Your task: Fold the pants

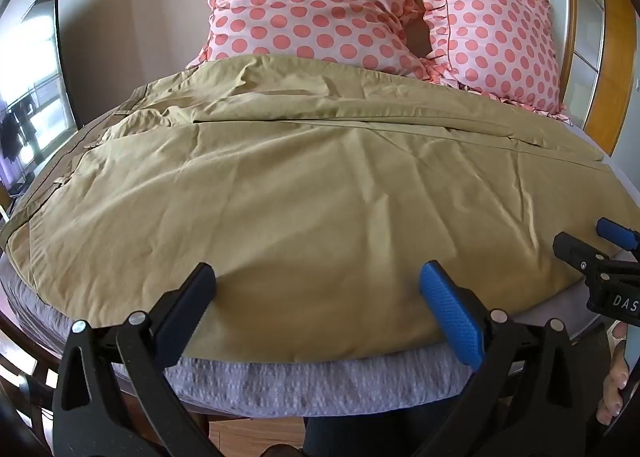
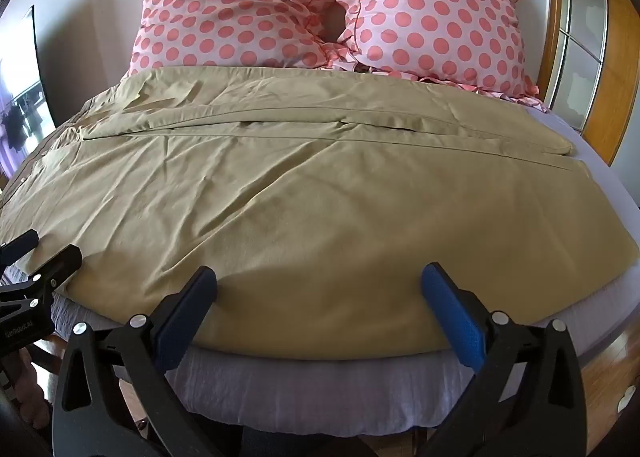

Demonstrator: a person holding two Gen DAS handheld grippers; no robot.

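Khaki pants lie spread flat across the bed, just ahead of the left gripper and right gripper, both with fingers spread wide, holding nothing.

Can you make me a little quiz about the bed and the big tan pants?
1. True or false: the tan pants are already folded into a small square.
2. How many polka-dot pillows lean at the head of the bed? A) one B) two C) four
3. Fill in: both the left hand-held gripper and the right hand-held gripper have their jaws ____.

Key:
1. False. The pants lie spread flat across the grey bed cover, waistband toward the left.
2. B, two pillows side by side.
3. Open, hovering at the near edge of the pants, holding nothing.
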